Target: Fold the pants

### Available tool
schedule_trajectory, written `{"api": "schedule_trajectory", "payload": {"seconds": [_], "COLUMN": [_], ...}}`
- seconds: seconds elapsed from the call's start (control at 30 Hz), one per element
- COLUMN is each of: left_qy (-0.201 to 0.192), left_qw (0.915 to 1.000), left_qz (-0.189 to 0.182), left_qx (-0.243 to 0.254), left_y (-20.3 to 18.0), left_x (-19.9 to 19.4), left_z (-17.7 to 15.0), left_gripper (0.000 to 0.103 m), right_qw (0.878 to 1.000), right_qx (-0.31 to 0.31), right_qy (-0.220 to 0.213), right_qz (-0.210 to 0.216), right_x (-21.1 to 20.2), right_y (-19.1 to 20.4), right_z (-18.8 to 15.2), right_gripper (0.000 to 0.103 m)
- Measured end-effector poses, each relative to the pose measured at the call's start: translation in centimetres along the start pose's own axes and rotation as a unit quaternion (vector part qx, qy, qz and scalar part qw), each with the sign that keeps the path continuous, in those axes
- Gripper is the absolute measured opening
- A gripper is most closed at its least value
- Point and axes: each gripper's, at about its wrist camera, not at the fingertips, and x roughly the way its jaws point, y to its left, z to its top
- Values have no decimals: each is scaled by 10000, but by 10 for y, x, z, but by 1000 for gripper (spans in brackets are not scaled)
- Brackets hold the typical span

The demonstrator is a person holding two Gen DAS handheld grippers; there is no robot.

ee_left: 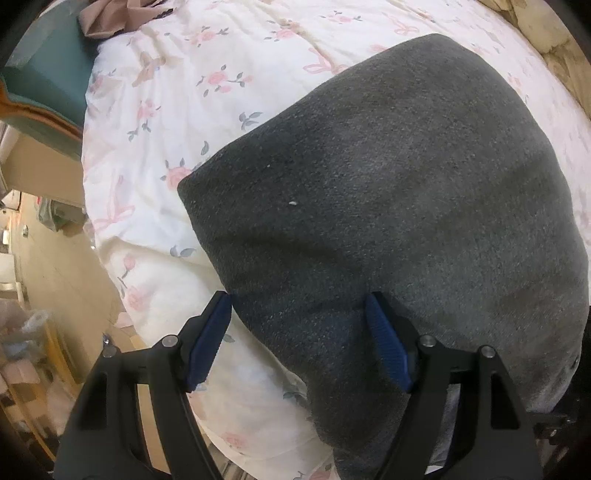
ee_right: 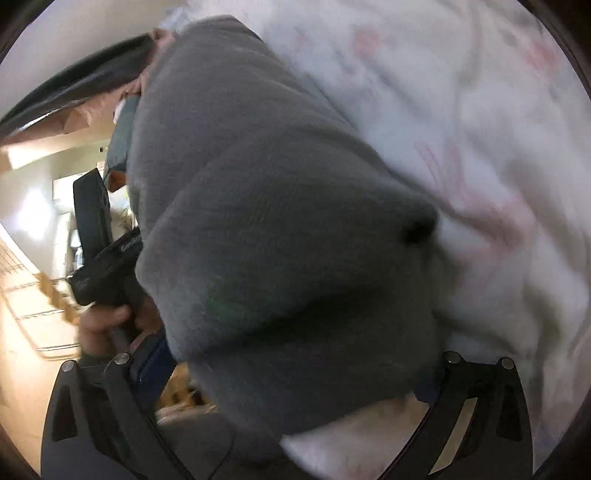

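Left wrist view, L fingers (ee_left: 299, 306) spread, pointing down over folded pants (ee_left: 388, 192), R fingers (ee_right: 295, 369) released.

You have one pair of dark grey pants (ee_left: 388, 192), one floral bedsheet (ee_left: 229, 59), one brown garment (ee_left: 110, 18), one teal chair (ee_left: 48, 85), and two grippers: left gripper (ee_left: 299, 306), right gripper (ee_right: 295, 376).
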Motion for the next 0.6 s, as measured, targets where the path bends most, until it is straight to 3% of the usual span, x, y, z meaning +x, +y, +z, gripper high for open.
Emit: {"api": "schedule_trajectory", "payload": {"seconds": [0.13,0.2,0.23,0.33,0.47,0.53,0.6], "left_qy": [-57,-70,-52,-23,-30,-363,-873], "left_qw": [9999,9999,10000,9997,9953,9924,9895], "left_qz": [83,98,57,-232,-941,-1175,-1149], "left_qx": [10,23,9,17,-242,-90,103], "left_y": [-1,-4,-5,-5,-10,-17,-18], "left_x": [-3,-6,-8,-18,-28,-43,-64], "left_z": [-4,-7,-8,-9,-9,-7,-7], "left_gripper": [73,73,73,73,73,73,72], "right_qw": [9965,9945,9937,9926,9911,9897,9886], "right_qx": [442,159,59,-173,-619,-870,-1063], "right_qy": [-707,-1024,-1095,-1174,-1151,-1095,-955], "right_qz": [18,-176,-214,-248,-235,-294,-483], "right_x": [-4,-15,-20,-39,-69,-77,-86], "right_y": [-1,11,16,27,34,37,39], "right_z": [6,9,9,18,64,95,134], "right_gripper": [100,82,79,71,66,65,64]}}
